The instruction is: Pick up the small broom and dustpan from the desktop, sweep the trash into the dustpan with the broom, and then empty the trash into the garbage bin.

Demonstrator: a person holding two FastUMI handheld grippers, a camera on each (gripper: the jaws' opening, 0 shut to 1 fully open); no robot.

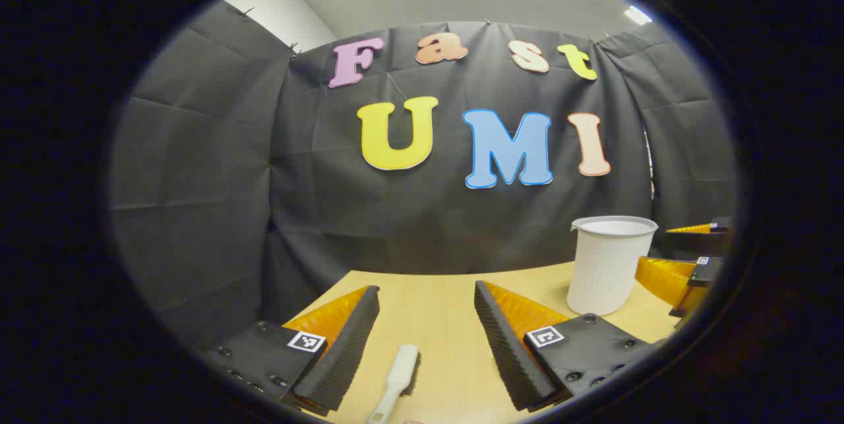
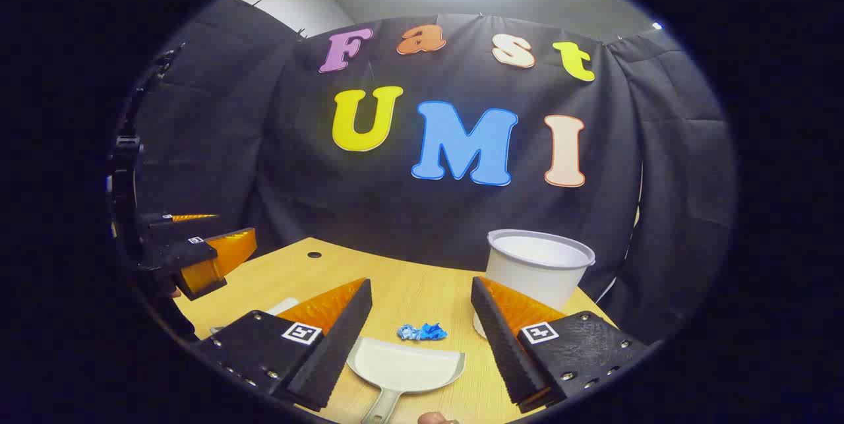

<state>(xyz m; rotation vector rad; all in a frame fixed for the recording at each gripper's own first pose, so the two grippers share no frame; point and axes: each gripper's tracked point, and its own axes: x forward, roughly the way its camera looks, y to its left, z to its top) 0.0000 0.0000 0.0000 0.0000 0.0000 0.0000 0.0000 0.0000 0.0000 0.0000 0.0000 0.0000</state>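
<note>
You are at the start: both your left gripper point(image 1: 427, 338) and right gripper point(image 2: 422, 328) are released, holding nothing. The broom point(image 1: 397, 381), dustpan point(image 2: 405, 364) and trash point(image 2: 422, 331) lie on the desk point(image 1: 435, 299); the bin point(image 2: 537, 266) stands behind.

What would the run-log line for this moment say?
stage: before pickup | left gripper: open over broom | right gripper: open over dustpan | trash: on desk | bin: upright
</note>
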